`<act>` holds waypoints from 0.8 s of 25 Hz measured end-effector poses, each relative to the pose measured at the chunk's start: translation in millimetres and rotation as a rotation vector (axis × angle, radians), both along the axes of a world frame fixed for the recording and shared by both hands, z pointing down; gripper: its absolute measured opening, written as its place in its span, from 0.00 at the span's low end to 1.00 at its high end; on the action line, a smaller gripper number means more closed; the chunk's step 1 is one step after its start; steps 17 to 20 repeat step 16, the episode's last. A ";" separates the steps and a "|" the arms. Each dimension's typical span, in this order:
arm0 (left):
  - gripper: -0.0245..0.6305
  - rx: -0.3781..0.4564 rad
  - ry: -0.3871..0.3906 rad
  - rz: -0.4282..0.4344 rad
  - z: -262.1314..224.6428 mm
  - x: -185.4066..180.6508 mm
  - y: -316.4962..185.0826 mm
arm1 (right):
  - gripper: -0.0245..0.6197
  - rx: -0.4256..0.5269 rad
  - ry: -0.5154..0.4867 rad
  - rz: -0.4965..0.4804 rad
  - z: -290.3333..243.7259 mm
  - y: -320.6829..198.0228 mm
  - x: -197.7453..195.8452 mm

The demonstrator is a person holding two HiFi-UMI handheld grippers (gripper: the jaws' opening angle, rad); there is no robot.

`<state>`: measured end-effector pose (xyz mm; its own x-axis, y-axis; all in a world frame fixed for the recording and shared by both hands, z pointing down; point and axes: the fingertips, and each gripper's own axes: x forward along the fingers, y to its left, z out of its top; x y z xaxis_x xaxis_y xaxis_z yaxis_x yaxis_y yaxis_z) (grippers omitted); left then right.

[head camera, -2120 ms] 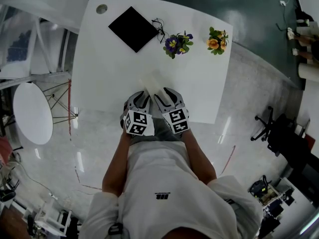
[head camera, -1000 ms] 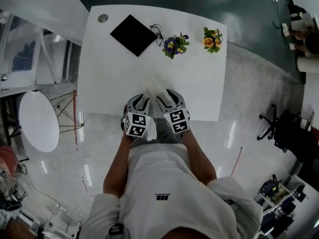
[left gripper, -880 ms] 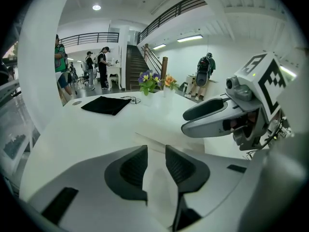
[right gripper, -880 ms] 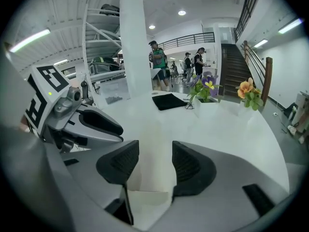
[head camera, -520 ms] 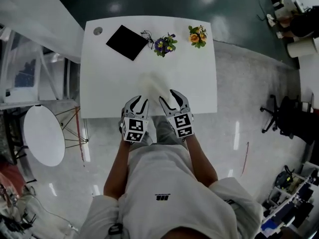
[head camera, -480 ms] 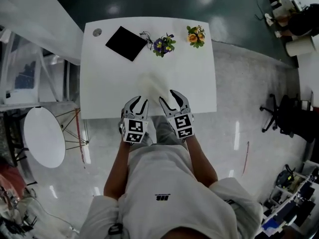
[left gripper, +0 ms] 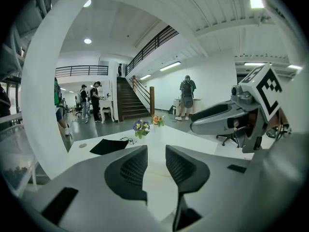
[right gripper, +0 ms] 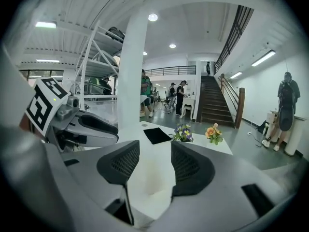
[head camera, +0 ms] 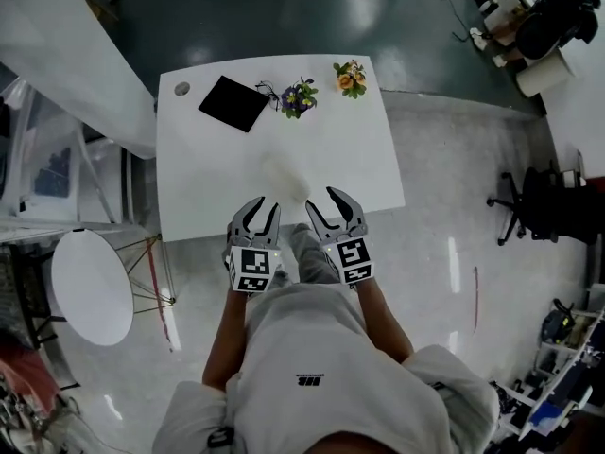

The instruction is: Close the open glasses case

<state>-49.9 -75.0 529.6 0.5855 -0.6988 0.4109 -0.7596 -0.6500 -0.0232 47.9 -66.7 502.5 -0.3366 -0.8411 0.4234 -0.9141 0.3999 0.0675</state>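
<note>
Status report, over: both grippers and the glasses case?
Left gripper open, empty. Right gripper open, empty. Glasses case on table ahead, untouched; lid unclear. Nothing between them.

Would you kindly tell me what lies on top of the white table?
On the table: a black mat, glasses, purple flowers, orange flowers and a pale case. Anything beneath the mat is hidden.

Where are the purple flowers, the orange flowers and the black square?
purple flowers [head camera: 299, 96], head view, on the blooms.
orange flowers [head camera: 351, 78], head view, on the blooms.
black square [head camera: 233, 103], head view, on its middle.
</note>
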 end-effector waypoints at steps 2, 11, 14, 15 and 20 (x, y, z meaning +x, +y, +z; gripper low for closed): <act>0.23 0.015 0.002 0.001 -5.4 -5.5 3.2 | 0.36 0.011 -0.006 0.015 -5.7 5.2 -2.1; 0.26 0.053 0.009 0.016 -24.7 -10.7 -0.8 | 0.36 0.031 0.000 0.047 -14.9 11.7 5.5; 0.27 0.055 0.014 0.018 -26.7 -3.6 -7.5 | 0.36 0.034 -0.001 0.044 -16.3 4.9 9.4; 0.27 0.055 0.015 0.018 -26.9 -0.7 -10.1 | 0.36 0.033 -0.002 0.042 -16.3 2.3 10.8; 0.27 0.055 0.016 0.019 -27.2 2.2 -12.8 | 0.36 0.033 -0.002 0.040 -16.3 -0.3 12.1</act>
